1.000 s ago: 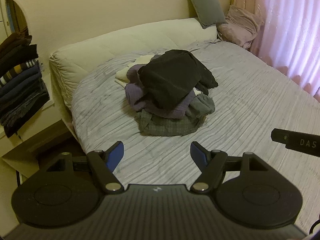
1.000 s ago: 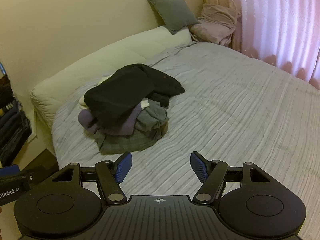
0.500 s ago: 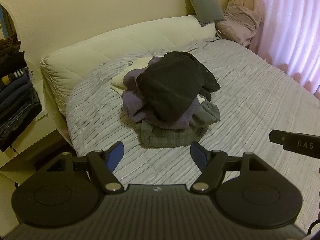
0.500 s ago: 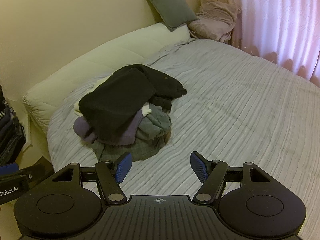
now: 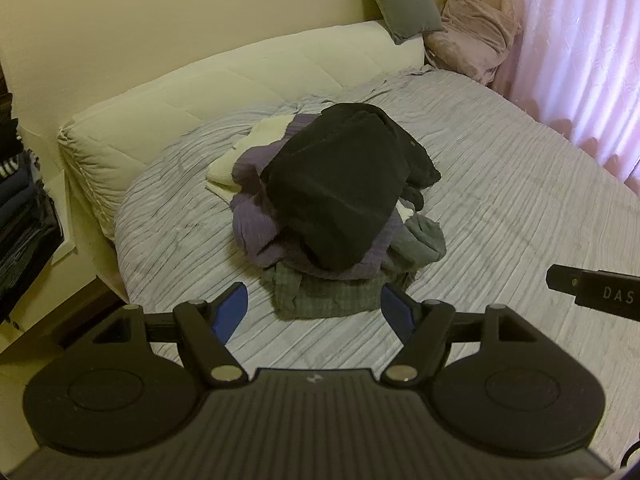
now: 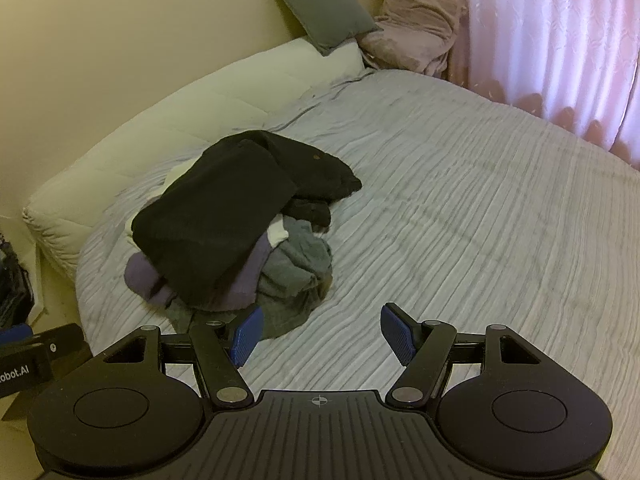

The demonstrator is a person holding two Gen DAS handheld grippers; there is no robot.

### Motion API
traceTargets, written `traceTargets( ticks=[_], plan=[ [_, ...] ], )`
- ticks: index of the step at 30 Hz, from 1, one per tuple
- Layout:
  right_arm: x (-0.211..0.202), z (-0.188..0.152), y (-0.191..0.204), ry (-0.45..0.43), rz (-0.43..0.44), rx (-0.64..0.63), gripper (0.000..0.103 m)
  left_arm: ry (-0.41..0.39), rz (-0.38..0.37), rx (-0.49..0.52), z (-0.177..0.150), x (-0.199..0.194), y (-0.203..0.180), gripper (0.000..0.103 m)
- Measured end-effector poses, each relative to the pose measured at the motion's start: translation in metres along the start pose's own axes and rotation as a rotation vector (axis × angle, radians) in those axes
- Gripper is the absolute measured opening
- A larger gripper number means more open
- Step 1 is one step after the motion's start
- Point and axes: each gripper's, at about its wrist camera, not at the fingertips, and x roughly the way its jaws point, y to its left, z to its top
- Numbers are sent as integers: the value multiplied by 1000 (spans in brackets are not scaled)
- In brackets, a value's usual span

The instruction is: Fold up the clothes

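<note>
Bedroom setting: wide bed with a pale grey ribbed cover [image 5: 500,184], a cream quilted bolster [image 5: 224,92] along its far edge against a plain cream wall.

Item one: heap of unfolded clothes [image 5: 336,216] on the bed cover, toward the bolster side. Uppermost, a black garment [image 6: 224,216] draped across the top; beneath it a purple knitted piece [image 5: 256,220], a grey sweatshirt-like piece [image 6: 296,264] and a grey checked piece [image 5: 328,296] at the base; a cream fabric [image 5: 244,152] shows at the far side.

Item two: square grey cushion [image 6: 324,8] propped against the wall on the bolster, a crumpled dusty-pink blanket [image 6: 416,32] just beside it.

Item three: sheer pink curtain [image 6: 552,40] along the right side of the bed.

Item four: stack of dark folded clothes [image 5: 20,224] at the left edge, only partly visible.

Left gripper [image 5: 314,312]: blue pads spread wide, nothing between them, hovering near the checked piece without touching it.

Right gripper [image 6: 320,336]: pads likewise spread apart, empty, above the bare cover beside the heap.
</note>
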Motion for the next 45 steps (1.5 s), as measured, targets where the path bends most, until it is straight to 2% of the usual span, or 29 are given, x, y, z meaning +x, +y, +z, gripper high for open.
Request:
traceTargets(
  ticks=[7, 18, 22, 28, 38, 45],
  plan=[
    [38, 17, -2, 55, 58, 89, 68, 38, -10, -10, 22, 40, 19, 70],
    [101, 53, 4, 81, 128, 204, 68, 51, -33, -7, 62, 100, 50, 70],
    [127, 59, 6, 99, 145, 223, 68, 65, -41, -18, 70, 123, 60, 70],
    [167, 64, 3, 135, 171, 323, 68, 88, -60, -37, 81, 158, 73, 70],
    [226, 79, -12, 145, 223, 477, 68, 121, -127, -105, 101, 217, 87, 70],
    [261, 90, -23, 132, 266, 584, 68, 142, -137, -145, 108, 253, 87, 70]
  ],
)
